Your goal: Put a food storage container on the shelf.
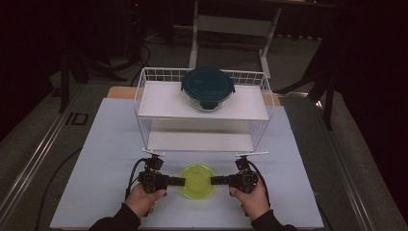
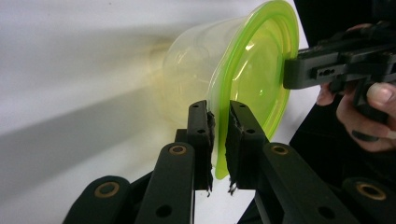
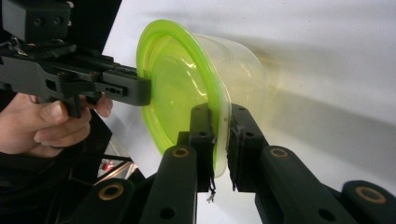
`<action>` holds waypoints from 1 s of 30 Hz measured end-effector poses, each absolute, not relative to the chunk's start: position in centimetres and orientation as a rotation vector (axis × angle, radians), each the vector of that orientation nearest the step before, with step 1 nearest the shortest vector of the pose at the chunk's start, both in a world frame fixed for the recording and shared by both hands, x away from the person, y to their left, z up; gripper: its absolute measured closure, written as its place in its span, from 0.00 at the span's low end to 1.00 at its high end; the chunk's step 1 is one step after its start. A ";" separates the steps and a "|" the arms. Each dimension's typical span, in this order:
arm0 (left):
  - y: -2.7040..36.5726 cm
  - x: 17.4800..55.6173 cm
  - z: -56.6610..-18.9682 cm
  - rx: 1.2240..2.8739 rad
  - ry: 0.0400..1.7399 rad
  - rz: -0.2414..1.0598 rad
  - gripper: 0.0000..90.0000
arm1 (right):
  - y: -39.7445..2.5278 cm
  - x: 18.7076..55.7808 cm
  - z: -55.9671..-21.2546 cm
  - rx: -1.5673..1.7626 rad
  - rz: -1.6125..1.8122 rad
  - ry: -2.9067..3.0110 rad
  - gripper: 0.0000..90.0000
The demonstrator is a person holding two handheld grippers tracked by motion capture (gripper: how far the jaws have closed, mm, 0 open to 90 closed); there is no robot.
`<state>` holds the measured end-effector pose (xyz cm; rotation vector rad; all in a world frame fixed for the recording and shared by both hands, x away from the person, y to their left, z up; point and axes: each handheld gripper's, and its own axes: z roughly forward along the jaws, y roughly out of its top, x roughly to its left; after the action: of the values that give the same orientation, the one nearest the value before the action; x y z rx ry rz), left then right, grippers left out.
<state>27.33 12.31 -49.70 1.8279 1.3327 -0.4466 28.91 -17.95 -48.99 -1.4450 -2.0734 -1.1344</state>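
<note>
A clear plastic tub with a lime-green lid (image 1: 197, 180) sits on the white table near its front edge, between my two grippers. My left gripper (image 1: 182, 181) is shut on the lid's left rim (image 2: 219, 140), its jaws pinching the green edge. My right gripper (image 1: 213, 180) is shut on the lid's right rim (image 3: 222, 135). In the left gripper view the right gripper (image 2: 299, 74) holds the far side of the lid. In the right gripper view the left gripper (image 3: 140, 91) does the same. A hand wraps each handle.
A white wire rack with two shelves (image 1: 202, 115) stands behind the tub. On its top shelf rests a round glass container with a dark teal lid (image 1: 207, 86). The table's front edge lies just below my hands. Dark floor and table legs lie beyond.
</note>
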 end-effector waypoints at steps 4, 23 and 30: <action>12.3 27.3 -49.7 1.823 1.320 -0.459 0.89 | -18.1 28.7 -48.9 -1.446 -1.140 -2.073 0.90; 12.6 27.0 -45.5 1.802 1.265 -0.387 0.90 | -18.1 28.5 -45.0 -1.410 -1.257 -2.126 0.90; 12.6 27.1 -43.7 1.799 1.256 -0.362 0.90 | -18.0 28.4 -43.4 -1.414 -1.288 -2.144 0.90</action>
<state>27.14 12.63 -43.73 1.7994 1.2561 -0.3619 28.37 -17.96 -43.44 -1.4140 -2.1442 -1.2878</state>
